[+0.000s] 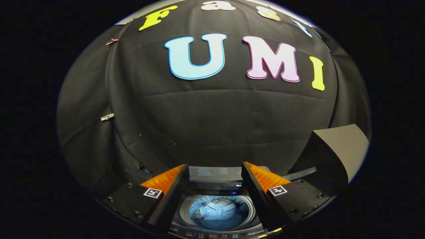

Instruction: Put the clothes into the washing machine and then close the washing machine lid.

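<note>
In the gripper view, the gripper (pixel 215 172) has its two fingers apart and they hold nothing. Below and between them stands the washing machine (pixel 217 229), and a light blue shirt (pixel 219 214) already lies inside its round drum. The lid (pixel 335 156) stands raised, up and to the right beyond the right finger. I judge the coming move must go to that side, to push the lid down.
</note>
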### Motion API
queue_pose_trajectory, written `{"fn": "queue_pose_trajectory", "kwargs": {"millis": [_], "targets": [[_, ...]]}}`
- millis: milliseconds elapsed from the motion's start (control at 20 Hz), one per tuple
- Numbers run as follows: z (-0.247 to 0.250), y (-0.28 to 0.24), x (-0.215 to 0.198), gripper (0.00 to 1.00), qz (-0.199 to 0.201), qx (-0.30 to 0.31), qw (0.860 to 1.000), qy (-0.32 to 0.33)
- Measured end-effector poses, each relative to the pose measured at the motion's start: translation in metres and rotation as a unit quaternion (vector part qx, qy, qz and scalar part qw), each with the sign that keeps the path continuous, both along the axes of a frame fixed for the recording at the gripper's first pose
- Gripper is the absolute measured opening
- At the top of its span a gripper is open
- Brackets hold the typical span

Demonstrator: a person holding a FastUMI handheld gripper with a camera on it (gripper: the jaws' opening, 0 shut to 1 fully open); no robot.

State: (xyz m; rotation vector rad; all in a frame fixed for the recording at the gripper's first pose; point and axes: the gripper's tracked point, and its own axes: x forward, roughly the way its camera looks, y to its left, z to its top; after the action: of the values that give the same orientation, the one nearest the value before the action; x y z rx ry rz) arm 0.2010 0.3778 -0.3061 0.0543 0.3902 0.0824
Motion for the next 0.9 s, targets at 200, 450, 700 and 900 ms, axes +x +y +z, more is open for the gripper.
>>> {"fn": "queue_pose_trajectory", "kwargs": {"millis": [200,450,700,900], "targets": [[-0.005,0.001,-0.008,1.0,0.007,-0.004,1.0,0.007],[-0.029,-0.002,-0.021,1.0,0.003,0.008,0.999,0.032],[-0.079,-0.002,-0.038,1.0,0.004,0.004,0.996,0.087],[-0.116,-0.002,-0.049,1.0,0.01,-0.006,0.992,0.127]]}}
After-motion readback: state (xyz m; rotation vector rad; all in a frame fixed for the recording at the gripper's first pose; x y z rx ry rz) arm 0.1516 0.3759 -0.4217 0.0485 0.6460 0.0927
